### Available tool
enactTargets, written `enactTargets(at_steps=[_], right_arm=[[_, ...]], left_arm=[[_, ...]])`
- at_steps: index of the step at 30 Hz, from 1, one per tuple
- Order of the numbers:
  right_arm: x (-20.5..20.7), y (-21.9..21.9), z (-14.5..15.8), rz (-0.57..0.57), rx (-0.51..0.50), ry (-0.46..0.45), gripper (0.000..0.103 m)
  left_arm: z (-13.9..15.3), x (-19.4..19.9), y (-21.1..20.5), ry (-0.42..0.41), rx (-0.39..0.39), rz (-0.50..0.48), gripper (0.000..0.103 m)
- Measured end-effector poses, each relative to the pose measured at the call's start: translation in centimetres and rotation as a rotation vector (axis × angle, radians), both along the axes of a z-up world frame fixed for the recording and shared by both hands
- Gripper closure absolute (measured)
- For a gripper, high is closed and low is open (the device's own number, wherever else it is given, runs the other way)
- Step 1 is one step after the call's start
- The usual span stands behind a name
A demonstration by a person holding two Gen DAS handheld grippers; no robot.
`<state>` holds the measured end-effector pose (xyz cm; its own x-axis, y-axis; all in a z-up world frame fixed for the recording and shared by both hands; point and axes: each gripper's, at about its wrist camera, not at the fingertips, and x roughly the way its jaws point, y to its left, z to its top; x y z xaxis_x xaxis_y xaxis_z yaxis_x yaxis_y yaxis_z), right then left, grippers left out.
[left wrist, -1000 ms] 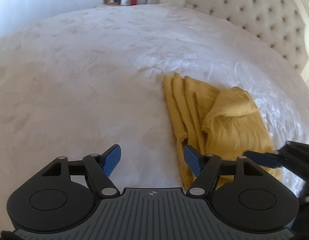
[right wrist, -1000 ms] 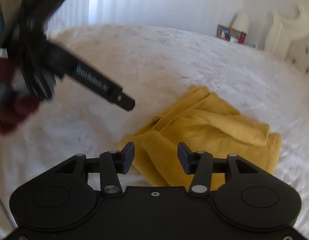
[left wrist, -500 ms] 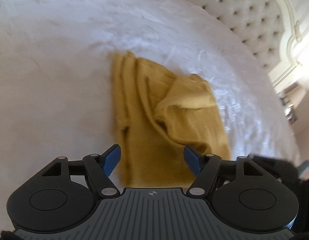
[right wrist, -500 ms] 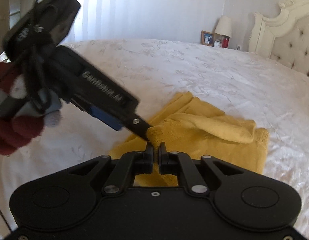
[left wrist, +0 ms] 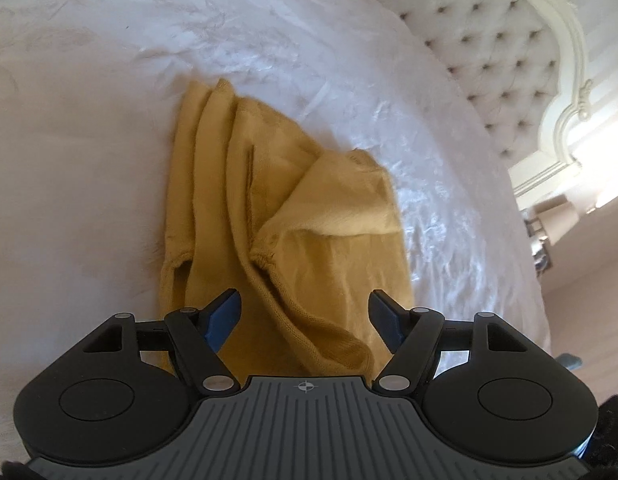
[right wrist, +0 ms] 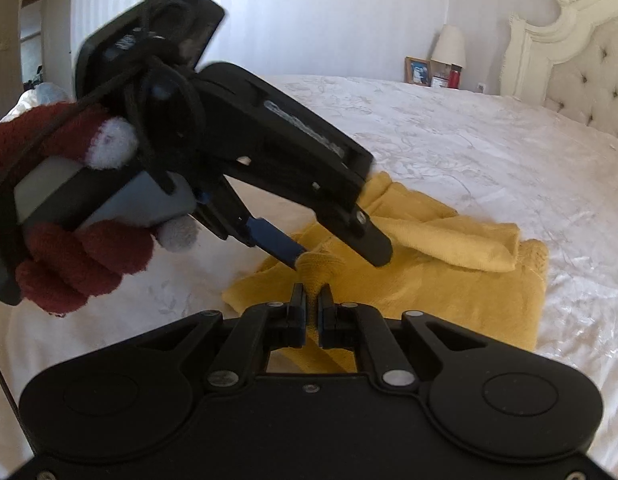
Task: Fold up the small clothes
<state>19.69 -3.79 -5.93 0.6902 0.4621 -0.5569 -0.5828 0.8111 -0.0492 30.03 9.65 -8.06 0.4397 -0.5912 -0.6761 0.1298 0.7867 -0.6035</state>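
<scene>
White bedspread (left wrist: 89, 160) carries the crumpled sweater (left wrist: 293, 240), no fold made yet: my right tongs (right wrist: 312, 300) pinch its edge, my left tongs (left wrist: 305, 312) gape over it.

The white bedspread (right wrist: 449, 132) lies bare all around the yellow garment (right wrist: 449, 280). The left gripper (right wrist: 337, 248) blocks the garment's near corner; the tufted headboard (right wrist: 589, 68) closes the far right.

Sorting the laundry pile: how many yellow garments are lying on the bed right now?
1. A single yellow knit garment lies crumpled on the white bedspread, its near edge pinched in the right hand-held gripper. More clothes may lie outside both views.
</scene>
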Motion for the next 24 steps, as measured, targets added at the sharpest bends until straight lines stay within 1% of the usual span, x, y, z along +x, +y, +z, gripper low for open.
enactTargets(at_steps=[2,5,6,7,8,9,10,15,18,19,20,21,22,24], right_arm=[[0.0,0.6,-0.2,0.014,-0.023,-0.003,0.092],[0.0,1.2,-0.7,0.028,-0.056,-0.003,0.092],[0.0,1.3,-0.8,0.029,-0.058,-0.001,0.092],[0.0,1.4,-0.8,0.03,-0.059,-0.001,0.092],[0.0,1.4,-0.8,0.029,-0.059,-0.007,0.092],[-0.1,1.4,-0.6,0.03,-0.058,-0.015,0.092],[-0.2,1.5,-0.4,0.03,-0.053,-0.024,0.092],[-1.1,2.4,-0.2,0.062,-0.043,-0.043,0.092],[-1.0,3.5,-1.4,0.081,-0.06,-0.021,0.089],[-0.8,3.7,-1.9,0.084,-0.066,-0.004,0.084],[-0.7,3.7,-2.2,0.085,-0.07,0.013,0.081],[-0.6,3.6,-2.5,0.085,-0.068,0.028,0.081],[-0.7,3.2,-2.5,0.085,-0.057,0.038,0.081],[-0.7,1.4,-1.8,0.069,0.004,0.074,0.08]], left_arm=[[-0.6,0.2,-0.6,0.023,0.013,-0.029,0.034],[-1.4,0.6,-1.5,0.057,0.007,-0.068,0.034],[-1.5,0.7,-1.7,0.059,0.005,-0.069,0.035],[-1.5,0.7,-1.8,0.043,0.004,-0.063,0.036],[-1.3,0.6,-1.8,0.019,0.009,-0.053,0.053],[-1.0,0.4,-1.8,-0.013,0.021,-0.05,0.086],[-0.7,0.2,-1.9,-0.032,0.044,-0.055,0.093],[0.3,-1.8,-0.4,-0.125,0.062,-0.029,0.094],[-1.0,-2.4,0.8,-0.115,0.06,0.022,0.094],[-1.7,-2.4,1.2,-0.103,0.055,0.033,0.094],[-2.4,-2.3,1.5,-0.09,0.05,0.038,0.094],[-2.9,-2.2,1.9,-0.084,0.034,0.046,0.094],[-3.5,-2.3,2.3,-0.085,-0.001,0.057,0.093],[-3.9,-2.3,3.1,-0.086,-0.055,0.075,0.093]])
